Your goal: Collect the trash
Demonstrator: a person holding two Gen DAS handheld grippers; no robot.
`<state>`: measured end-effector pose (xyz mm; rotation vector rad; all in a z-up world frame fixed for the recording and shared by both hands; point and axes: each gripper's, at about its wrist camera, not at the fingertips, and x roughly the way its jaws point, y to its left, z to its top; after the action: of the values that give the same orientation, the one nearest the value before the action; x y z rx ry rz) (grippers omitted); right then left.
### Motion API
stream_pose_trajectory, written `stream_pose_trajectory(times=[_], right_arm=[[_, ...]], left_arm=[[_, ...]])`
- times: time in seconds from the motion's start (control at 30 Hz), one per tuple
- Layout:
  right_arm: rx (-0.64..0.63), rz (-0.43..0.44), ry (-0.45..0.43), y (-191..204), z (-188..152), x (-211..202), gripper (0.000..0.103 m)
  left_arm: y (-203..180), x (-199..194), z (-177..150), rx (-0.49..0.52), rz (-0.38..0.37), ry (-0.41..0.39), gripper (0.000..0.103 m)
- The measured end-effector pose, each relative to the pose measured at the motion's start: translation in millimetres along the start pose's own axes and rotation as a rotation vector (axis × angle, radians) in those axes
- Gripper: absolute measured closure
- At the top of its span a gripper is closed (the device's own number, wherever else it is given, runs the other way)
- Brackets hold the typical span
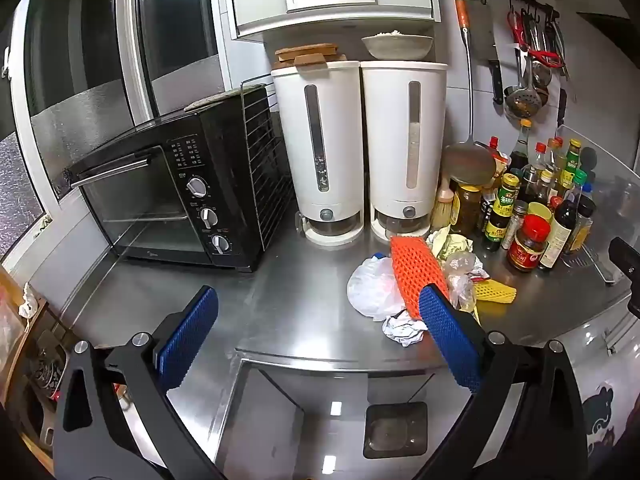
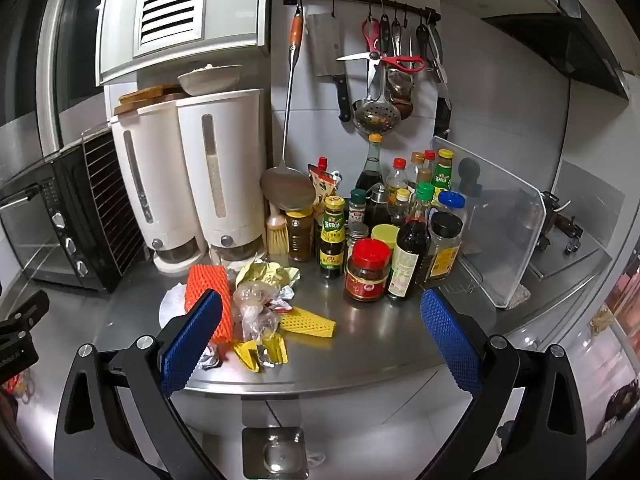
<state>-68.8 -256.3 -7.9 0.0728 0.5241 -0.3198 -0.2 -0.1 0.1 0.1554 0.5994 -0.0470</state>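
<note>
My left wrist view looks forward and slightly down over the steel surface (image 1: pixel 304 296) from its front edge, facing the two white dispensers (image 1: pixel 362 148) head-on, with the black oven (image 1: pixel 172 196) left of them. My right wrist view stands further right of the dispensers (image 2: pixel 188 176), facing the bottle cluster (image 2: pixel 400 232) and the utensil rail (image 2: pixel 360 0) above it. Both sit near the surface. They share the dispensers, the bottles (image 1: pixel 532 208) and the trash pile (image 1: pixel 416 280) in front of the dispensers (image 2: pixel 248 300).
</note>
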Motion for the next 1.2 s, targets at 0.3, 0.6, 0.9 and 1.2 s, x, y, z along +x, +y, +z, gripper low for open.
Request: stream_pose_trajectory(times=[0.3, 0.6, 0.9, 1.2], right_arm=[[0.002, 0.007, -0.002, 0.7, -0.4, -1.8, 0.003], [0.006, 0.012, -0.003, -1.0, 1.0, -1.0, 0.003], [0.009, 0.018, -0.005, -0.9, 0.4, -2.3, 0.003], [0.01, 0.021, -0.008, -0.3, 0.0, -3.8, 0.003]], left_arm=[[-3.6, 1.3, 0.1, -0.002, 0.0, -0.002, 0.008], [-6.9, -2.5, 4.7, -0.012, -0.001, -0.008, 0.008], [2.5, -5.3, 3.1, -0.019, -0.008, -0.006, 0.008], [4.2, -5.5, 3.4, -0.024, -0.009, -0.006, 0.008]])
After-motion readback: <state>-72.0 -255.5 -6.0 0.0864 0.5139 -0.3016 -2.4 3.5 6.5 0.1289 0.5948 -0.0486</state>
